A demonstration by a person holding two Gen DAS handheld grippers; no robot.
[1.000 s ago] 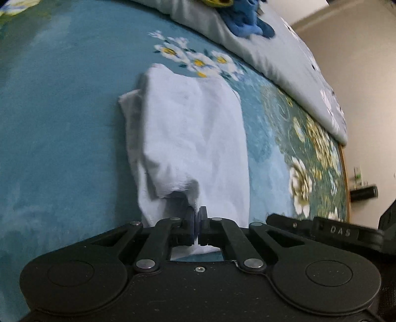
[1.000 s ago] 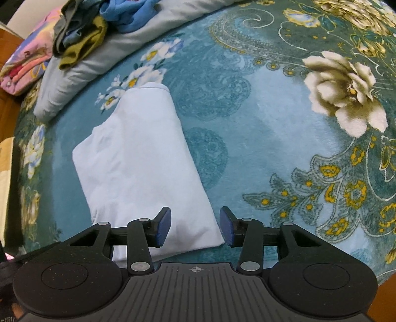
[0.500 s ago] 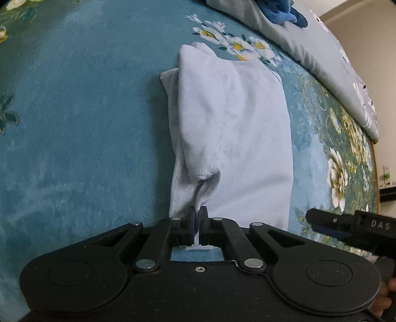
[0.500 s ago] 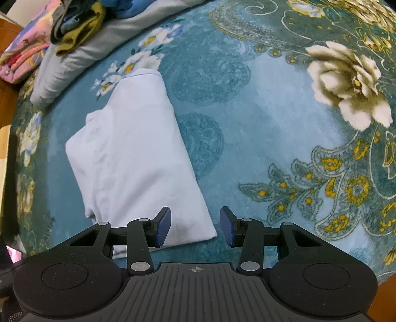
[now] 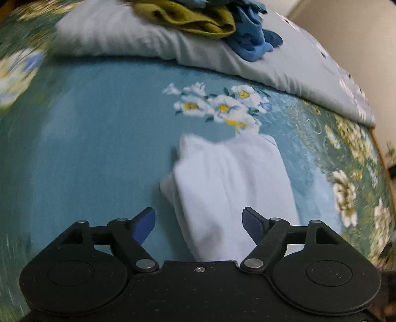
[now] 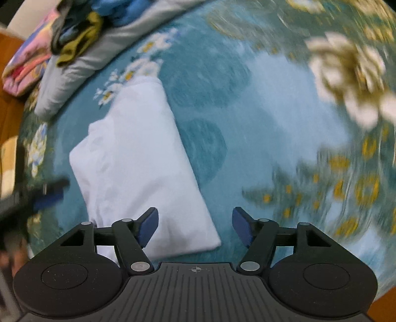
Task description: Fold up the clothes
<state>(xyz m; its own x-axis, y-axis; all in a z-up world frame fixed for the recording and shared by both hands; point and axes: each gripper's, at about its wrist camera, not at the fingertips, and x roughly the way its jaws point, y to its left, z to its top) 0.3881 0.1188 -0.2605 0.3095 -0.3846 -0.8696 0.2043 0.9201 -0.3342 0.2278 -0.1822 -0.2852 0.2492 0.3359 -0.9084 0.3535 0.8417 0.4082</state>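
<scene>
A white garment (image 5: 232,183) lies folded into a long rectangle on the teal flowered bedspread (image 5: 99,148). My left gripper (image 5: 198,224) hovers over its near end, its jaws opening wide, the cloth below them with no pad pressing on it. In the right wrist view the same white garment (image 6: 141,163) stretches up and left. My right gripper (image 6: 195,228) is above its near right corner, its jaws opening too, pads apart from the cloth. The left gripper (image 6: 47,195) shows blurred at that view's left edge.
A rolled grey quilt (image 5: 153,39) runs along the back, with an olive garment (image 5: 188,17) and a blue garment (image 5: 252,42) heaped on it. A pink patterned cloth (image 6: 27,67) lies at the far left. Large cream flowers (image 6: 346,74) mark the bedspread to the right.
My left gripper let go of the garment's sleeve edge, opened wide and swung across the bed. My right gripper opened wider and sank slightly. The garment now lies flat.
</scene>
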